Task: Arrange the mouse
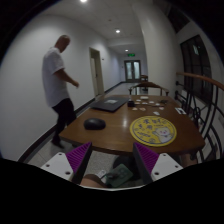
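Mouse point(94, 124) sits on the left part of the wooden table point(120, 130), well beyond the fingers and apart from the laptop point(110, 104) farther back and the round yellow board point(153, 129) to its right. The gripper point(113, 160) hangs short of the table edge with its fingers spread and nothing between the purple pads point(80, 156). A person point(58, 80) stands past the table's left side in the corridor. Judging by its look, the mouse is a small, light, rigid plastic shell, smooth and curved on top, so it may slip under a high pinch. Its flatter flanks, low down near the table, seem the better place to close on, though its exact orientation is hard to make out from here.
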Demonstrator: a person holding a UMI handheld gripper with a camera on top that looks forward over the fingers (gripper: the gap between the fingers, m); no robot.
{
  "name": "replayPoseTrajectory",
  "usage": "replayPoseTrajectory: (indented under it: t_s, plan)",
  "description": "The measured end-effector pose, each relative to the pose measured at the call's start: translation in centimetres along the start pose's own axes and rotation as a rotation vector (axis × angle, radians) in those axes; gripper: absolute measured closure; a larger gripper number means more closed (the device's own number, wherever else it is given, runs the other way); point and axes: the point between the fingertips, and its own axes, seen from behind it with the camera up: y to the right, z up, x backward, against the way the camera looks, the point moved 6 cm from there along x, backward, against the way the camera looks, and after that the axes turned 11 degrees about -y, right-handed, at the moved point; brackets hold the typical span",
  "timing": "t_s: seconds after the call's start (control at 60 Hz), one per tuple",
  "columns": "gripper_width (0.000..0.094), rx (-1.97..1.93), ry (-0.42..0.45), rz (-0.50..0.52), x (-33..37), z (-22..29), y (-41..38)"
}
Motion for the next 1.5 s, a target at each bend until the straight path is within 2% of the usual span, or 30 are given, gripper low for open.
replayPoseTrajectory:
  t_s: [0.233,0.35,0.45,0.467,0.55,0.733,0.767,0.817,0.85,0.933,0.983,1.067,1.083,1.167,1.25,1.35,1.4,1.5]
  plan:
    - [0.0106,0.075,-0.033,0.124,-5.6,-0.6,-3.6]
    - [0.0104,0.104,-0.072,0.119,-9.6,-0.3,-4.1]
    - [0.0116,0.097,-0.143,0.088,-10.9,0.1,-4.0]
    - [0.0085,0.085,-0.157,0.091,-11.4,0.0,-3.9]
    - [0.0126,0.066,-0.171,0.065,-12.0,0.5,-3.0]
    - [0.0123,0.029,-0.221,0.027,-13.9,2.3,-2.5]
    - [0.0138,0.032,-0.223,0.017,-13.9,2.2,-2.6]
    - [0.0294,0.064,-0.225,-0.045,-13.6,1.7,-1.9]
    - [0.0404,0.071,-0.218,-0.043,-13.1,1.6,-1.6]
    - [0.054,0.092,-0.227,0.005,-11.9,0.7,-2.5]
    - [0.0588,0.096,-0.231,0.043,-10.4,0.5,-2.2]
    - [0.06,0.134,-0.217,0.105,-6.6,0.0,-2.4]
    - [0.06,0.13,-0.186,0.127,-5.4,0.6,-1.3]
    - [0.0598,0.177,-0.026,0.075,1.7,4.6,-0.7]
    - [0.0602,0.169,0.127,0.07,9.6,8.6,1.9]
    - [0.0603,0.12,0.22,-0.078,16.9,9.9,9.9]
    - [0.0604,0.077,0.189,-0.145,17.7,8.7,13.2]
    - [0.0603,-0.037,0.02,-0.178,16.0,1.7,20.1]
